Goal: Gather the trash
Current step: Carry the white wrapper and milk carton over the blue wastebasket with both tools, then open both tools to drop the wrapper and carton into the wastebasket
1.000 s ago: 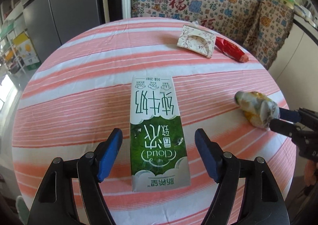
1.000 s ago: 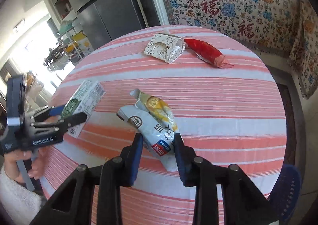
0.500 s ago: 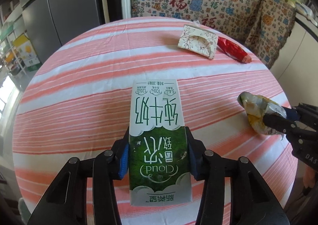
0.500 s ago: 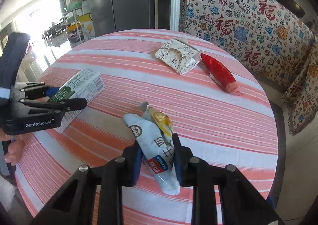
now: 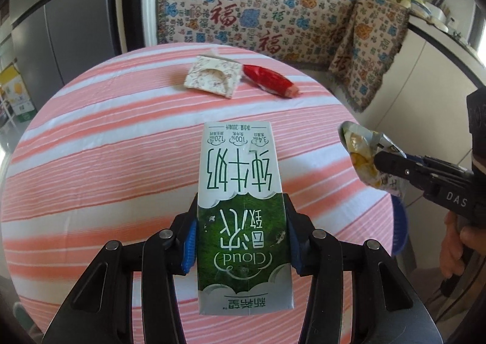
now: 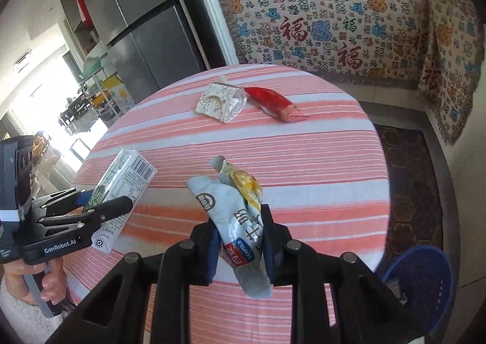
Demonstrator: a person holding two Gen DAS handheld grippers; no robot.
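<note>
A green and white milk carton point(image 5: 241, 210) is lifted off the round table, with my left gripper point(image 5: 240, 237) shut on its sides. The same carton point(image 6: 121, 192) and left gripper point(image 6: 103, 207) show at the left of the right wrist view. My right gripper point(image 6: 240, 243) is shut on a crumpled grey and yellow snack wrapper point(image 6: 237, 213), held above the table; that wrapper point(image 5: 361, 158) and the right gripper point(image 5: 388, 161) appear at the right of the left wrist view. A floral paper box point(image 5: 212, 76) and a red wrapper point(image 5: 270, 81) lie at the table's far side.
The table wears a pink and white striped cloth point(image 5: 106, 146). A blue perforated basket point(image 6: 422, 283) stands on the floor at the table's right. A patterned cloth point(image 6: 334, 25) covers furniture behind, and a grey fridge point(image 6: 136, 25) stands at the back left.
Both grippers closed on their items, the left on the carton and the right on the wrapper. Both then rose, lifting carton and wrapper off the cloth.
</note>
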